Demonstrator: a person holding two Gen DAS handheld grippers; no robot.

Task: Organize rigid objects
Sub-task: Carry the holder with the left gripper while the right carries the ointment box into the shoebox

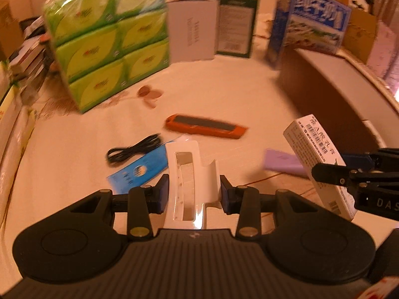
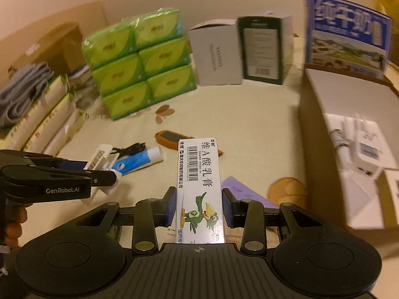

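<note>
Claws carry 2 items above the table point(image 1: 224, 94): our left claw point(image 1: 193, 191) grips a white plastic holder point(image 1: 189, 182), our right claw point(image 2: 198, 208) an ointment carton point(image 2: 199, 182). We judge both held aloft for dropping into the open cardboard box point(image 2: 321, 149) at right.

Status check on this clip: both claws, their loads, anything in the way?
Left claw shut on white plastic holder. Right claw shut on ointment box. Open cardboard box at right, path unobstructed.
</note>
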